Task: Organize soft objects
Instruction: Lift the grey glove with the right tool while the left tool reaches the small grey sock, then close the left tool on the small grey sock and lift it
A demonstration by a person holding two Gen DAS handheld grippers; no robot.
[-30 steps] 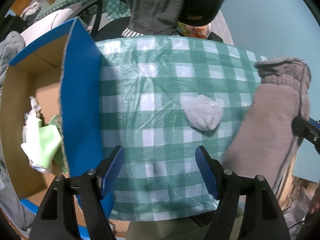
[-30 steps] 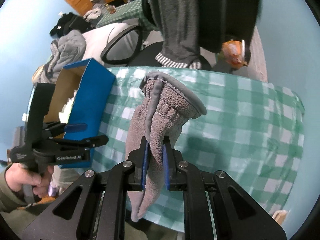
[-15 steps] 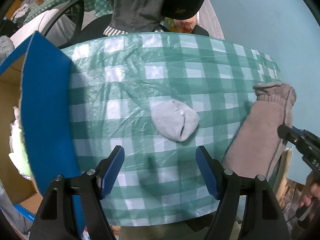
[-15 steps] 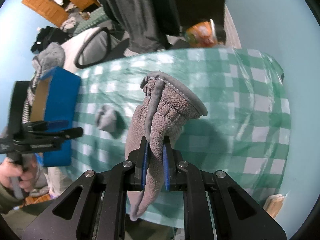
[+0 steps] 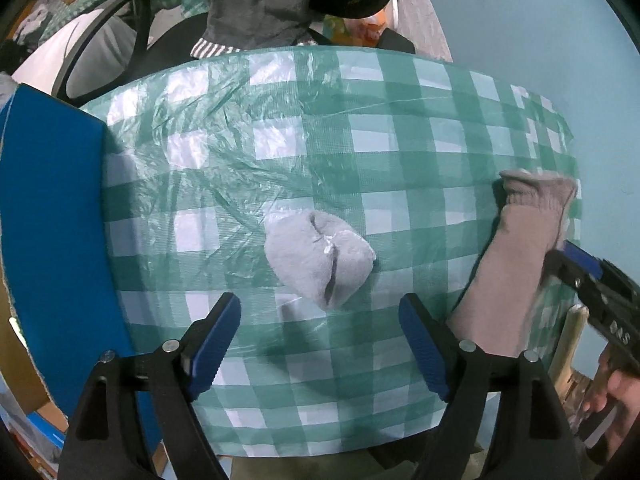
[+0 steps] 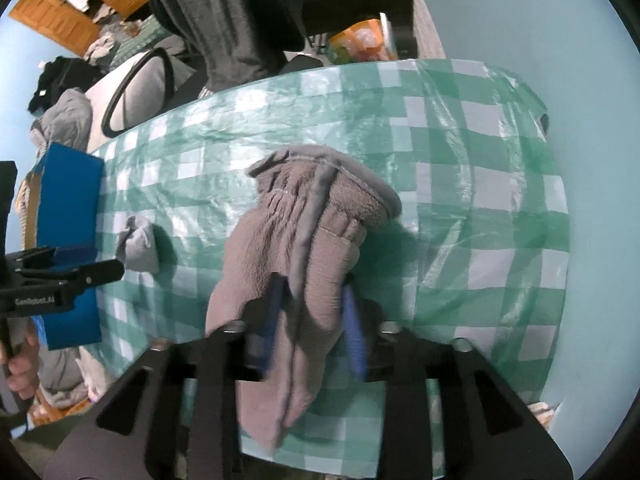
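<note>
1. The left gripper point(image 5: 320, 340) points down over the checked tablecloth point(image 5: 360, 152) with its blue pads spread wide and nothing between them; its jaws have just been opening a little further.
2. A small grey sock point(image 5: 318, 258), bunched into a lump, lies on the cloth just ahead of that gripper's tips, at about twelve o'clock from them, not touching either pad.
3. The right gripper point(image 6: 312, 320) has just been opening: its pads now stand apart on either side of the glove point(image 6: 304, 248), which sits between them and sags toward the cloth.
4. The frame is blurred there, so I cannot tell whether the pads still press the fleece.
5. The glove's cuff points away from the gripper, toward the far edge of the table.
6. In the left view, the glove sits at three o'clock from the sock, well apart from it.
7. A blue box point(image 5: 52, 240) stands at nine o'clock from the sock, on the table's left edge.
8. A hand point(image 6: 20, 372) holds the left gripper's handle.
</note>
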